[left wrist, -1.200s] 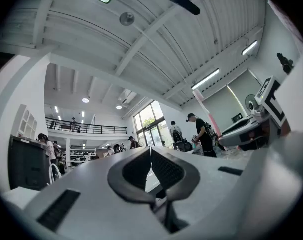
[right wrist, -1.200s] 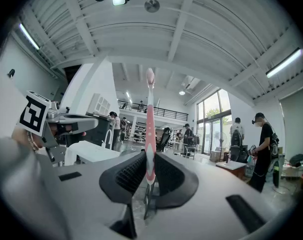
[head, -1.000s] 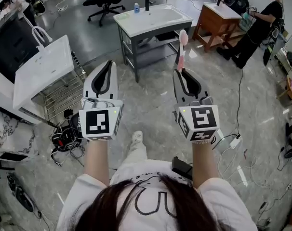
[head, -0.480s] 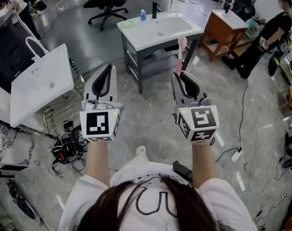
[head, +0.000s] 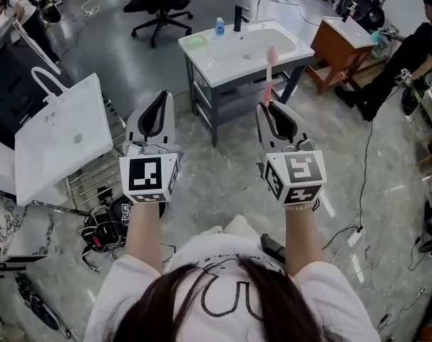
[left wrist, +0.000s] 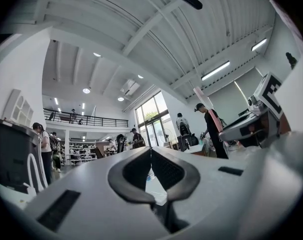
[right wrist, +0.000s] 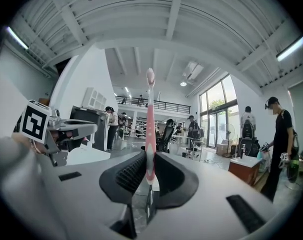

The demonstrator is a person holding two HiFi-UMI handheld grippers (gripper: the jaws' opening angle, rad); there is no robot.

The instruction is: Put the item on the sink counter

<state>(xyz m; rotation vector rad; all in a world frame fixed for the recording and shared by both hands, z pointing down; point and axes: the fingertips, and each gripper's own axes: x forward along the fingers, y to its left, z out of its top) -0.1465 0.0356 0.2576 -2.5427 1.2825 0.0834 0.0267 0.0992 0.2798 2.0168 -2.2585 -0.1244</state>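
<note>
Head view: the right gripper (head: 274, 105) is clamped on the lower end of a pink toothbrush (head: 270, 70). The toothbrush stands upright out of the jaw tips, with its head overlapping the basin of the white sink counter (head: 202, 57) farther off across the floor. The brush is in the air, not on the counter. The left gripper (head: 161, 95) is held beside it at the same height, with its jaws drawn together to a point. On the counter's back edge stand a black faucet (head: 238, 17) and a small blue bottle (head: 219, 26), with a green item (head: 195, 40) near its left corner. What the green item is cannot be made out.

Left gripper view: the 2 jaws meet at their tips (left wrist: 151, 150) with nothing between them. The right gripper (left wrist: 254, 121) shows at the right edge, cut off by the frame. The toothbrush (left wrist: 207, 110) appears as a thin pink slanted bar across a standing person (left wrist: 211, 129).

Right gripper view: this view alone shows the grip itself. The ribbed pads press both sides of the toothbrush handle (right wrist: 150, 134), midway between the jaw tips (right wrist: 149, 160), and the bristle head (right wrist: 150, 76) rises well above them. The left gripper (right wrist: 56, 129) sits at the left.
</note>
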